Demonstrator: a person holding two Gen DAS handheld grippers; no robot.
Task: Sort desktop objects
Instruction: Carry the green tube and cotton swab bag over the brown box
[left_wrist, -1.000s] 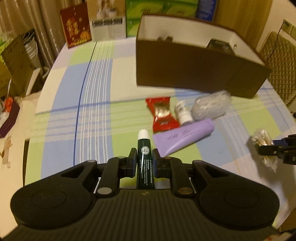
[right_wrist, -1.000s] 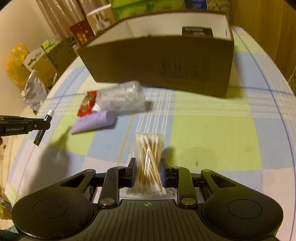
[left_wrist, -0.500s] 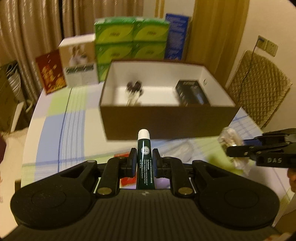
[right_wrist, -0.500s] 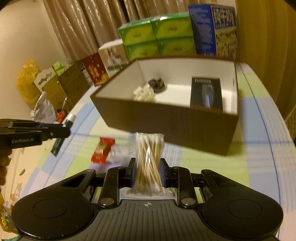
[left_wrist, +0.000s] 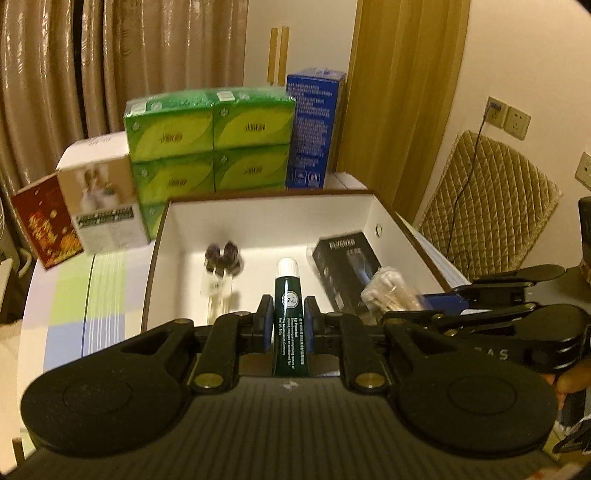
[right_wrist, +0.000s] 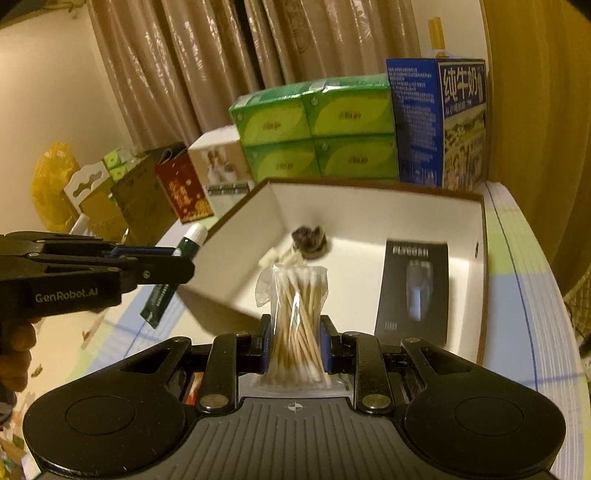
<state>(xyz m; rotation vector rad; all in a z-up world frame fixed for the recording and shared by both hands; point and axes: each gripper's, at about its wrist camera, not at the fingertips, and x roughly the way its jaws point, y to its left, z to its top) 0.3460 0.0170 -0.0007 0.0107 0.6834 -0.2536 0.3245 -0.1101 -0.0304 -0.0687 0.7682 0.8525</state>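
Looking from biggest to smallest, we start with the surface (right_wrist: 517, 258), which wears a checked cloth. On it, near the far edge, sits the brown box (left_wrist: 258, 218) with white walls inside. That box is where we judge our things should go.

Inside the box we see a black pack (right_wrist: 413, 288) by the right wall and a small dark bundle (right_wrist: 308, 240) near the back left corner.

Our right tool (right_wrist: 294, 347) is squeezed tight on the bag of cotton swabs (right_wrist: 295, 314). It hangs over the near wall of the box. Our left tool (left_wrist: 289, 321) is pinched on the green tube (left_wrist: 289, 314), also above the near wall, in the left view. Neither thing is in the box yet.

What could go wrong? The two tools are very close, side by side. If we bring them closer, they may bump, and a bump could shake a thing loose onto the surface.

The swab bag is soft and slippery. We think it could slide out if we tip it.

If we let go too high, the tube may bounce or land on the dark bundle. If we come in too low, a tool could hit the near wall and push the box toward the far edge.
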